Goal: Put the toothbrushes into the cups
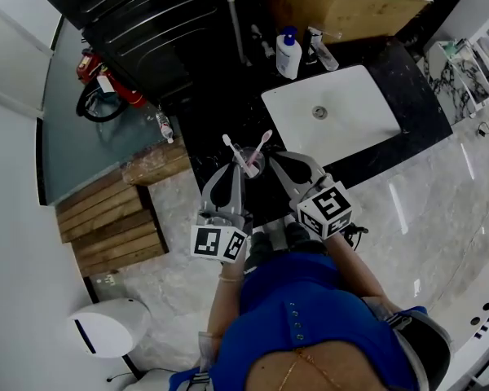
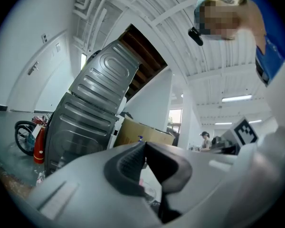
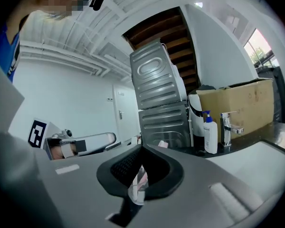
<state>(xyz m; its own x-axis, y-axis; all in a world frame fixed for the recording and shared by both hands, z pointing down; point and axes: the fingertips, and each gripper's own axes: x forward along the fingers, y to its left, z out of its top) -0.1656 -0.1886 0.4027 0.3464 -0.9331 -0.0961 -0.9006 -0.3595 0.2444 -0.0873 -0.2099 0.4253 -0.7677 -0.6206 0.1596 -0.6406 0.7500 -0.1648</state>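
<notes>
Shut and empty, my left gripper (image 1: pixel 238 172) and right gripper (image 1: pixel 275 159) flank the cup (image 1: pixel 254 167) at mid-frame, where both toothbrushes (image 1: pixel 262 142) stand, handles down, heads splayed toward the upper frame.

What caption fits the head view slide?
Head view: left tongs and right tongs, both shut, flank a cup holding two toothbrushes on the black counter beside the sink.

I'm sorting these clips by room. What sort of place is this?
Most likely a bathroom washstand, perhaps a mock-up in a larger hall. A white sink basin is set in a black counter, a pump bottle stands beside a tap, and a cup holds two toothbrushes.
</notes>
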